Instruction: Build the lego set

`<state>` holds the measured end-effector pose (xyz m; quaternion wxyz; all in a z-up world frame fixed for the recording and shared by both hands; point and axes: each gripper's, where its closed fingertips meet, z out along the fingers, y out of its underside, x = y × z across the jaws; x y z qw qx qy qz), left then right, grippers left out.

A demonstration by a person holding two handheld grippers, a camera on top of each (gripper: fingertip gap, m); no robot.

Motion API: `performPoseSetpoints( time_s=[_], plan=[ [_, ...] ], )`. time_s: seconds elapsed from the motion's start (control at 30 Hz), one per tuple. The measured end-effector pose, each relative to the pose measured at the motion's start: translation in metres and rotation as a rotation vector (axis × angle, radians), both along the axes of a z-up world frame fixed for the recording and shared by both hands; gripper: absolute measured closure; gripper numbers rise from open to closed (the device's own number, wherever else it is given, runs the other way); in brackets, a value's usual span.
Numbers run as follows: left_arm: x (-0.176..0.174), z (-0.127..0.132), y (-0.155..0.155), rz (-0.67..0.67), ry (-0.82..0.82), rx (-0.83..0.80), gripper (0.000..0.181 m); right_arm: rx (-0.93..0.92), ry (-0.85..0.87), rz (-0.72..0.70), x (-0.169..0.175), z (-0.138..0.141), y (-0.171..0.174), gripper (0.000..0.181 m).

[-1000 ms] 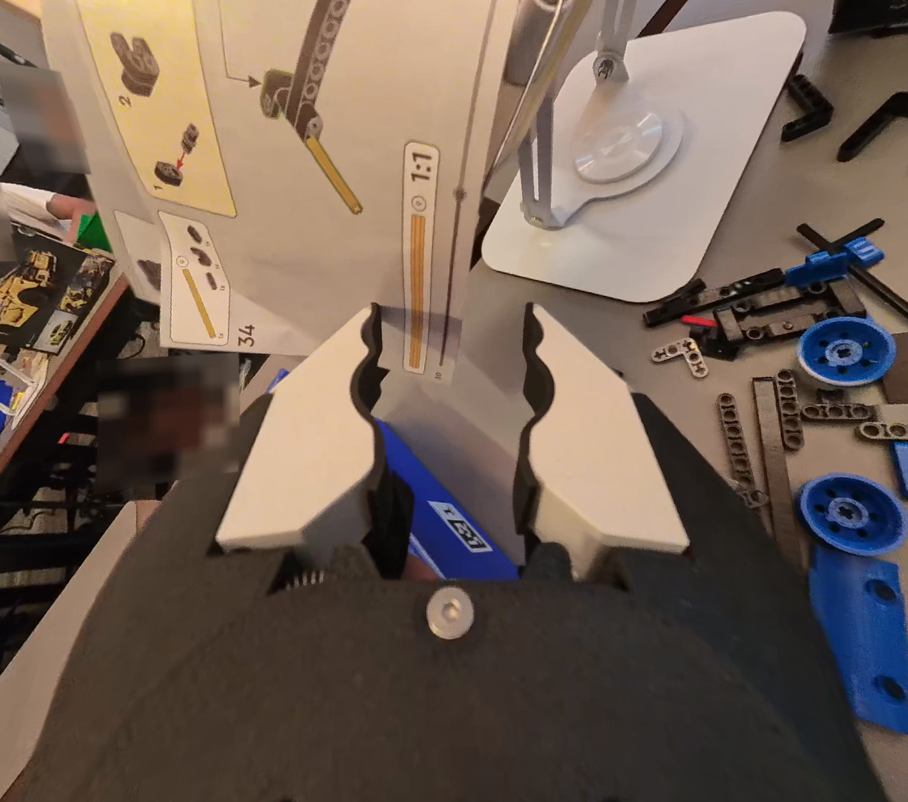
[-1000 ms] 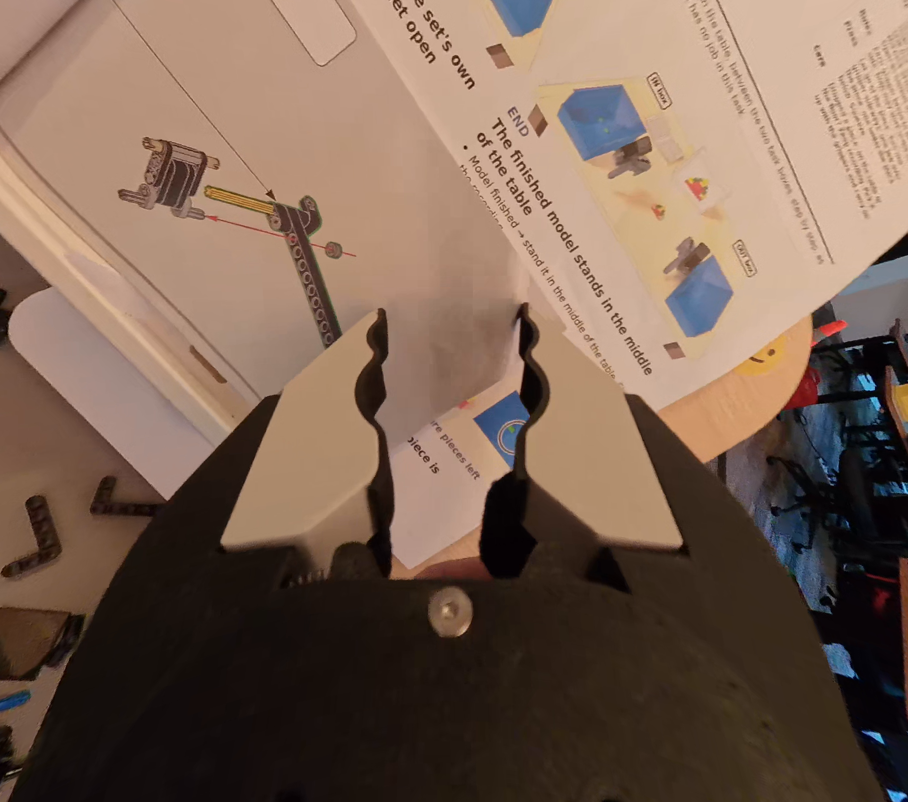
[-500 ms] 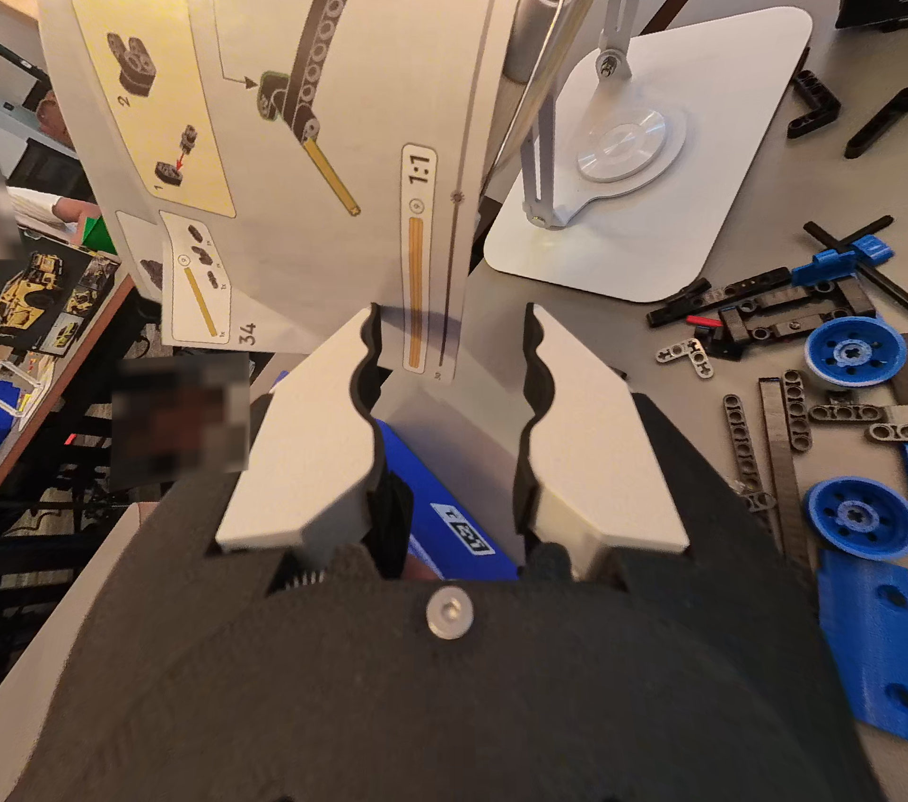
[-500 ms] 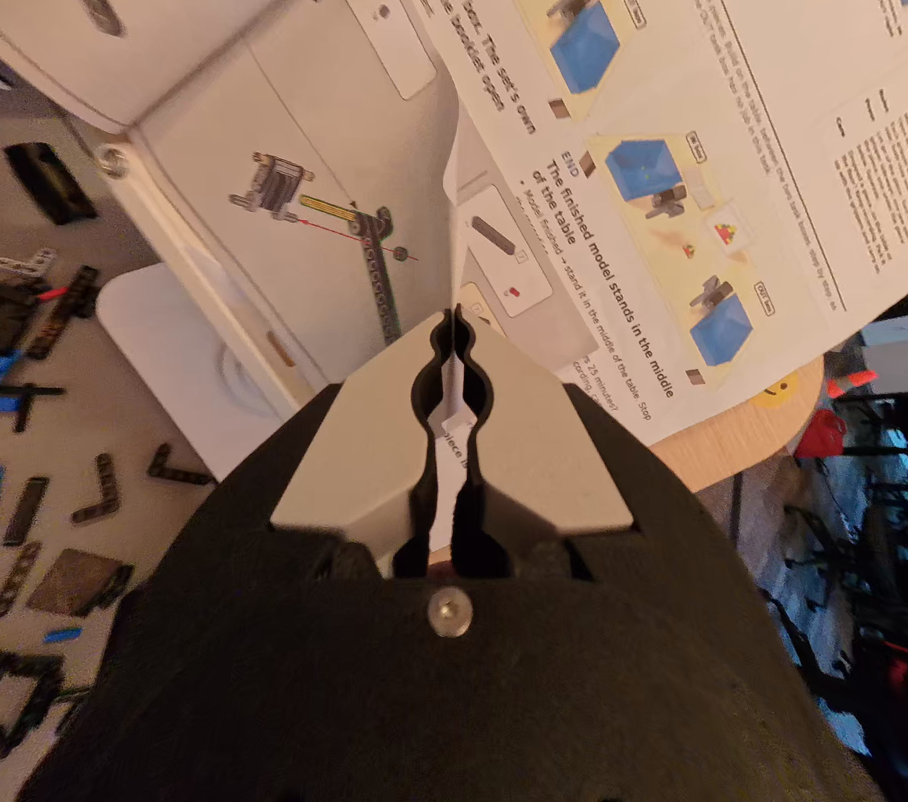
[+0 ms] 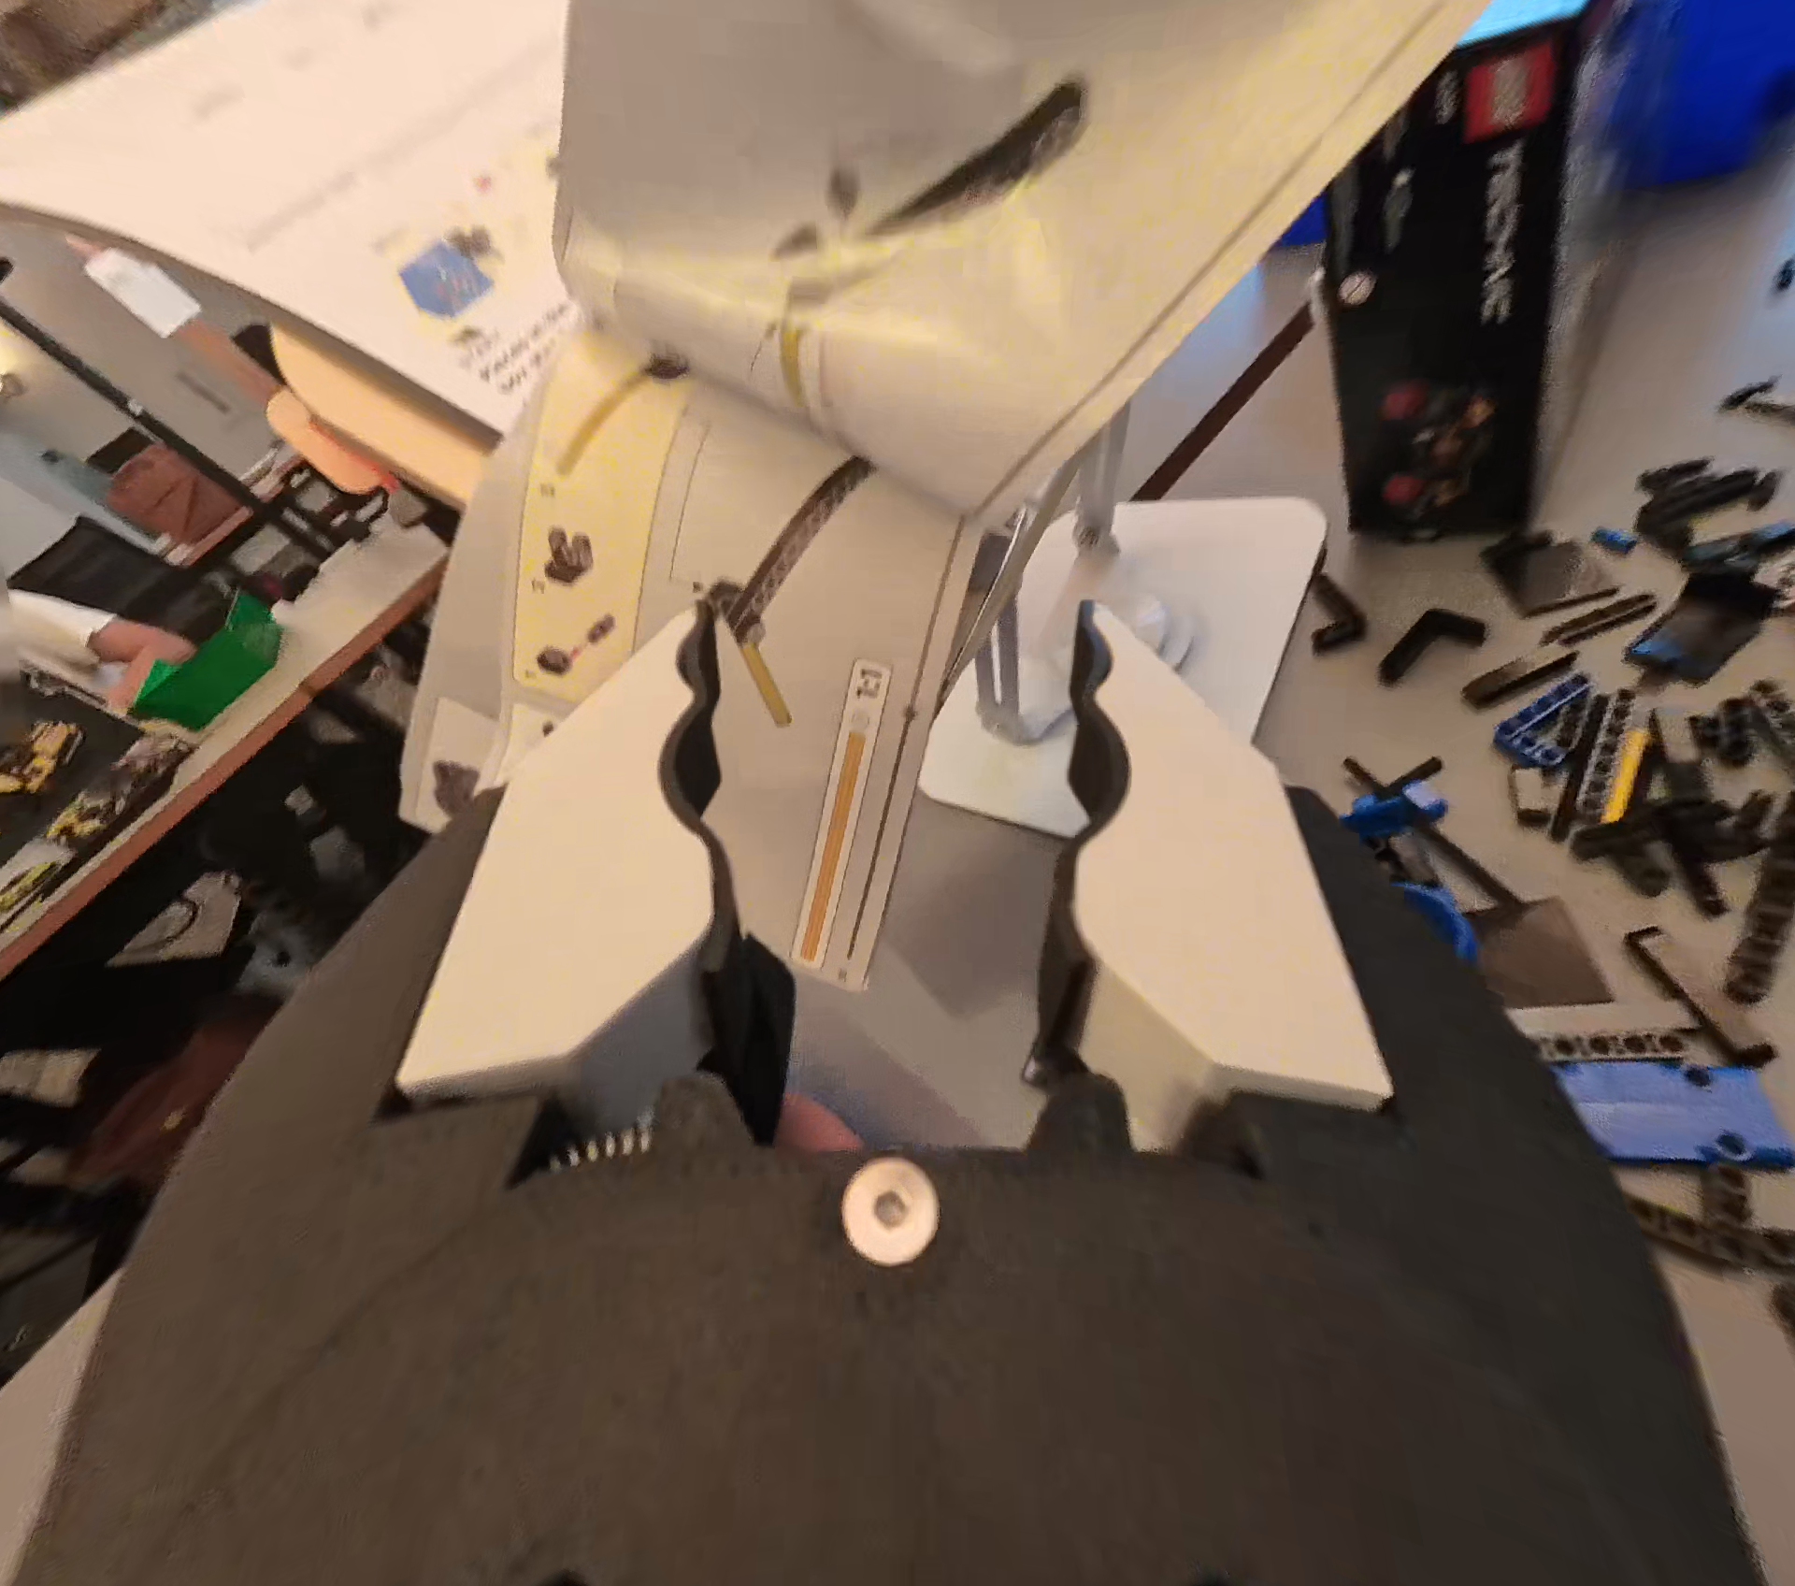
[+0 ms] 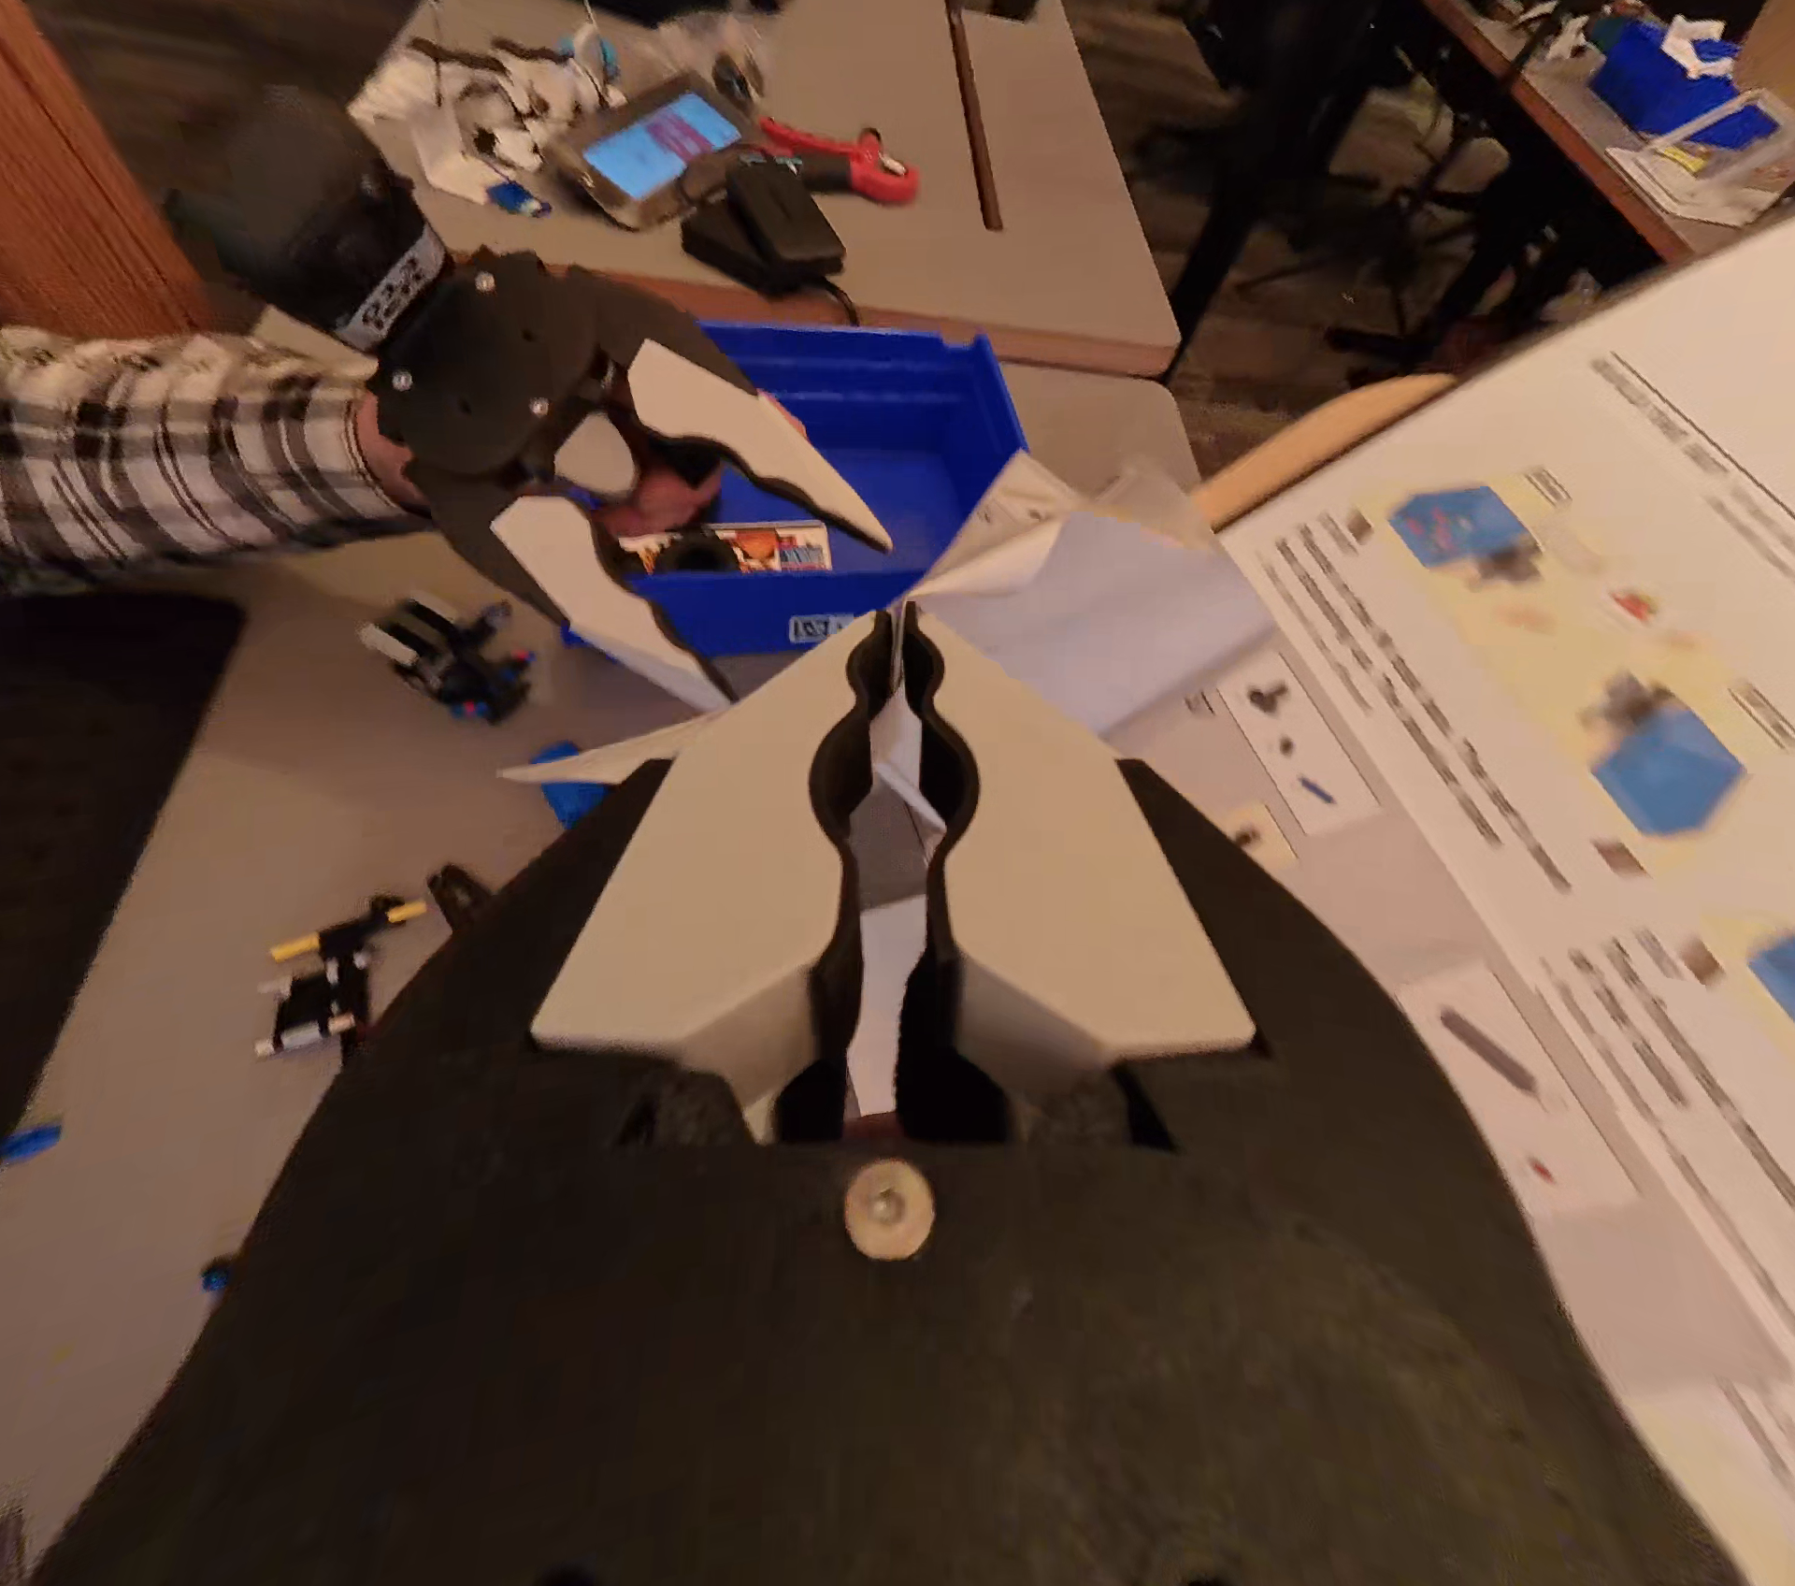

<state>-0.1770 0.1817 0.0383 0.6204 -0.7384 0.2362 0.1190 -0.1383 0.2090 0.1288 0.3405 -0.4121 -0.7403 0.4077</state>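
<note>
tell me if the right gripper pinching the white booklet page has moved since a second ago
Yes. The right gripper, shut on the white booklet page, swung left, away from the printed instruction sheet, toward the blue plastic bin.

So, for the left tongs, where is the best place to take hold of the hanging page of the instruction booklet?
Probably at the free lower edge of the hanging page, coming from below. That edge hangs loose between the open left tongs, thin enough to pinch flat. The right tongs are shut on another page, so avoid that side.

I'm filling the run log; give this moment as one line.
left gripper: open, empty | right gripper: shut on booklet page | blue bin: on table behind | step: turning page
</note>
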Motion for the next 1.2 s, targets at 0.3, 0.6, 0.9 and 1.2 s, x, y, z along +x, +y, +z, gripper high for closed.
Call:
performPoseSetpoints(
  time_s=[0.3, 0.6, 0.9, 1.2],
  plan=[
    [-0.013, 0.016, -0.002, 0.116, 0.022, 0.163, 0.152, -0.053, 0.016, 0.014, -0.051, -0.003, -0.036, 0.168],
    [-0.023, 0.011, -0.009, 0.024, -0.245, 0.142, 0.177, -0.078, 0.037, 0.040, -0.056, -0.004, -0.046, 0.143],
    [-0.032, 0.008, -0.012, -0.018, -0.403, 0.131, 0.181, 0.022, 0.041, -0.010, -0.049, -0.005, -0.036, 0.109],
    [-0.040, 0.011, -0.012, -0.031, -0.471, 0.153, 0.179, 0.293, -0.050, -0.116, -0.046, -0.049, -0.007, 0.115]
  ],
)
